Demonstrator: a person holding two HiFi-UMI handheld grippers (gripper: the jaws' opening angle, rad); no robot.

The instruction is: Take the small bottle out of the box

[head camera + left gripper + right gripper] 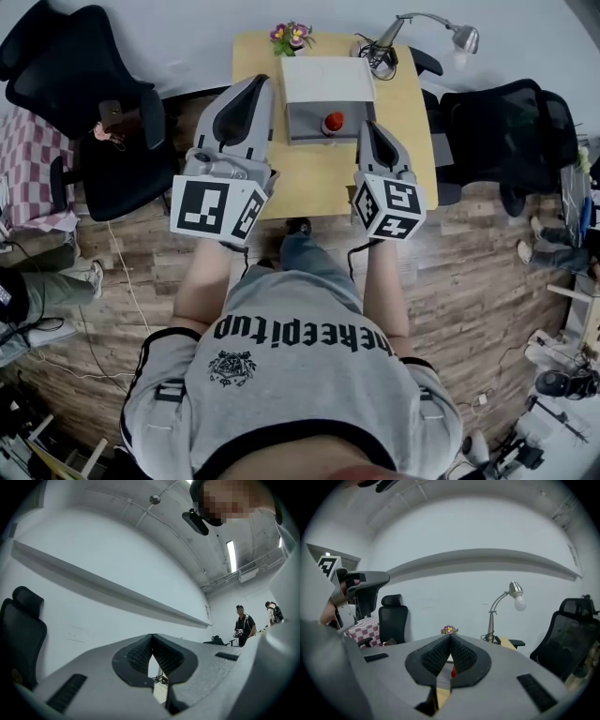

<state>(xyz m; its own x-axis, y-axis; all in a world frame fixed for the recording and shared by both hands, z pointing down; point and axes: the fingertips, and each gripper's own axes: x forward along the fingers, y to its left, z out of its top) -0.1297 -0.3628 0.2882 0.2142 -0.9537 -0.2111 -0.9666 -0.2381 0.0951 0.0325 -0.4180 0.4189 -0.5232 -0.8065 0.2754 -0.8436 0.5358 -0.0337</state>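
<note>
A grey box (309, 120) with its white lid (328, 79) folded back stands on the wooden table (309, 178). Inside it is the small bottle (332, 122) with a red top. My left gripper (258, 82) hovers over the table just left of the box, its tips together and nothing between them. My right gripper (366, 127) is at the box's right front corner, also shut and empty. In the right gripper view the red bottle (453, 671) shows through the gap below the closed tips (450, 637). The left gripper (151, 637) points up at the wall.
Black office chairs stand left (84, 84) and right (511, 122) of the table. A desk lamp (441, 28) and a small flower pot (292, 36) sit at the table's far edge. A chequered cloth (28, 159) lies far left. Two people (243, 625) stand in the distance.
</note>
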